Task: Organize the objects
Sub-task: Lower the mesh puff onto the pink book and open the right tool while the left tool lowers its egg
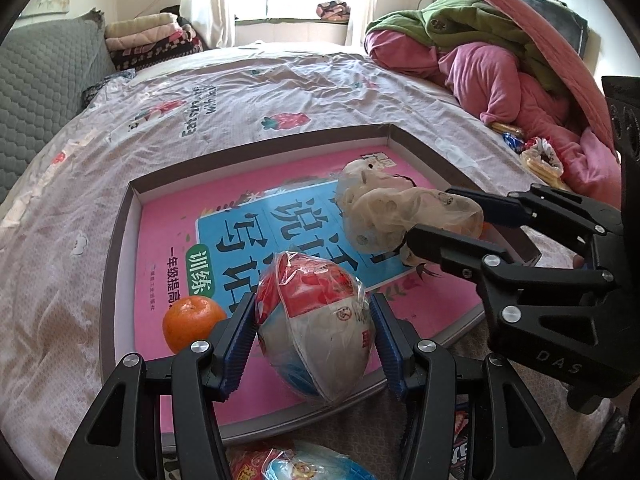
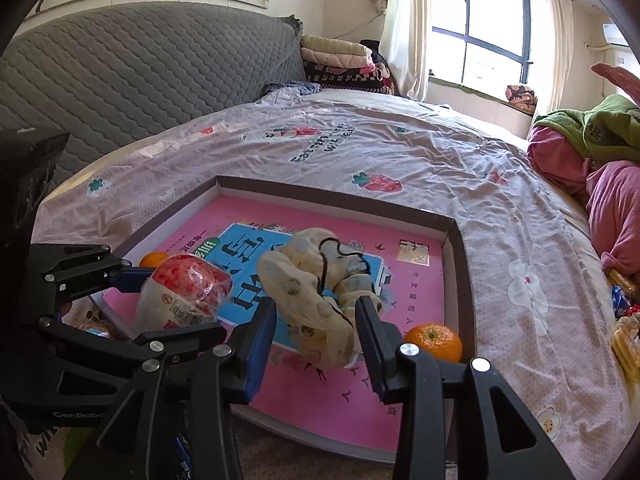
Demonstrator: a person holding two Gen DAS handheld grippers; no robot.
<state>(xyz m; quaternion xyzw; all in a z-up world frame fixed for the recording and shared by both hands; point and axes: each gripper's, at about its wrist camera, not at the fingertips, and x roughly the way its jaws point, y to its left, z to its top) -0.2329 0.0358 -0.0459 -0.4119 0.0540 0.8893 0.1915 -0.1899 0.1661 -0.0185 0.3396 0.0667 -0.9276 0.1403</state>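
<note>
A shallow cardboard box (image 1: 120, 240) lies on a bed, its floor covered by a pink book (image 1: 168, 232) with a blue panel of printed characters — and we see 4 items gathered over it. Our left gripper (image 1: 314, 344) pinches a snack packet (image 1: 316, 328), wrapped in clear film with red and white print, between its blue-ribbed pads at the near edge of the box; the packet bulges between the fingers. Just beside it, at the near-left corner, sits an orange (image 1: 192, 322). A second orange (image 2: 434, 340) rests in the box's near-right corner as the right wrist camera shows it.

Our right gripper (image 2: 316, 340) stands with its fingers spread around a crumpled cream cloth bundle (image 2: 316, 292) trailing a dark string — the bundle lies on the book toward the right side of the box. The fingers sit close on both sides of it; we cannot tell whether either pad touches the fabric.

Outward, the bedsheet (image 1: 240, 100) is pale with strawberry prints and lettering. A heap of pink and green clothing (image 1: 480, 60) is piled at the right edge of the bed, with a few wrapped snacks (image 1: 536, 156) beside it. A grey quilted headboard (image 2: 140, 72) rises at the left, folded blankets (image 2: 340, 60) are stacked next to it, and a curtained window (image 2: 480, 20) lights the room.
</note>
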